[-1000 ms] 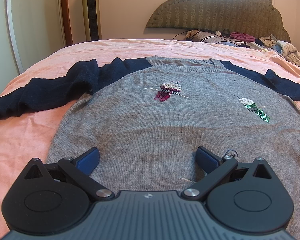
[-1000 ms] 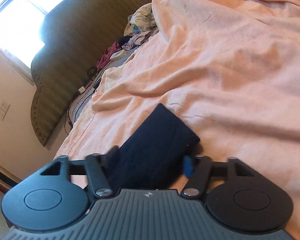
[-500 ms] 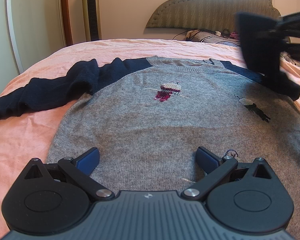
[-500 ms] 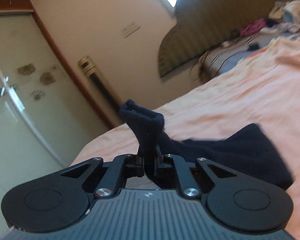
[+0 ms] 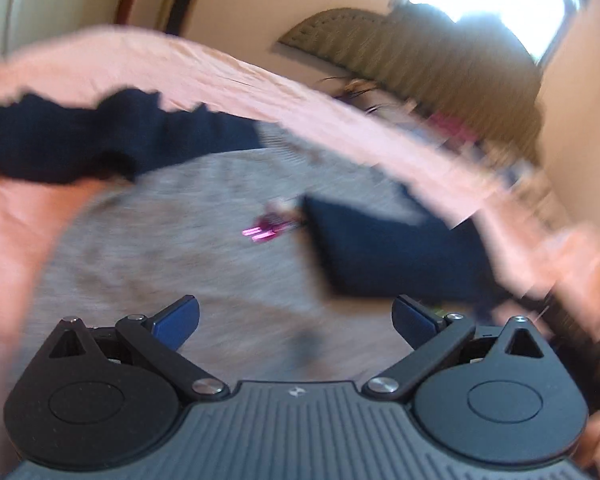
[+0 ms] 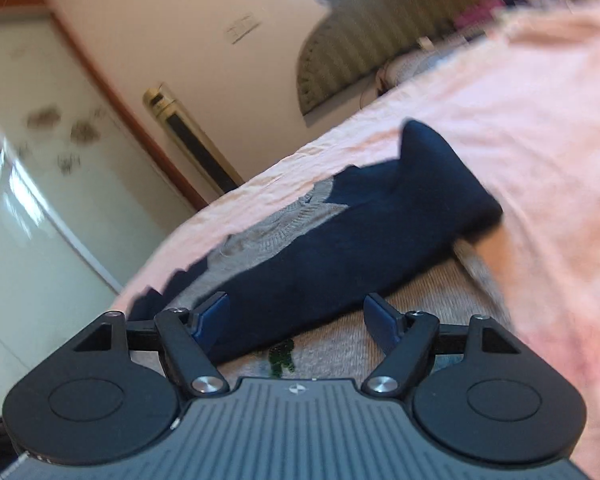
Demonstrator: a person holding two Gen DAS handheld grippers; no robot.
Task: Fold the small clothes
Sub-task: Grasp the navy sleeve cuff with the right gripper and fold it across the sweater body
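A grey sweater [image 5: 188, 264] with navy sleeves lies flat on the pink bedsheet [image 5: 228, 80]. Its left sleeve [image 5: 80, 140] stretches out to the side. The right sleeve [image 6: 360, 240] is folded across the grey chest, next to the pink motif [image 5: 266, 232]. My right gripper [image 6: 296, 308] hovers low over the sweater with its jaws opening. The cuff end of that sleeve lies loosely between them, and the pads are not pressing it. A green sequin motif [image 6: 282, 356] shows under the gripper. My left gripper [image 5: 296, 312] is open and empty above the sweater's lower part, in a blurred, tilted view.
An olive headboard [image 6: 364, 40] and a pile of loose clothes [image 5: 452, 128] are at the head of the bed. A gold tower fan [image 6: 188, 136] and a pale wardrobe door [image 6: 32, 200] stand along the wall beyond the bed's far side. A hand [image 5: 560, 264] blurs at the left wrist view's right edge.
My right gripper carried the navy sleeve over the grey chest, laid it down and let go as its jaws parted. My left gripper lifted a little and rolled, still open.
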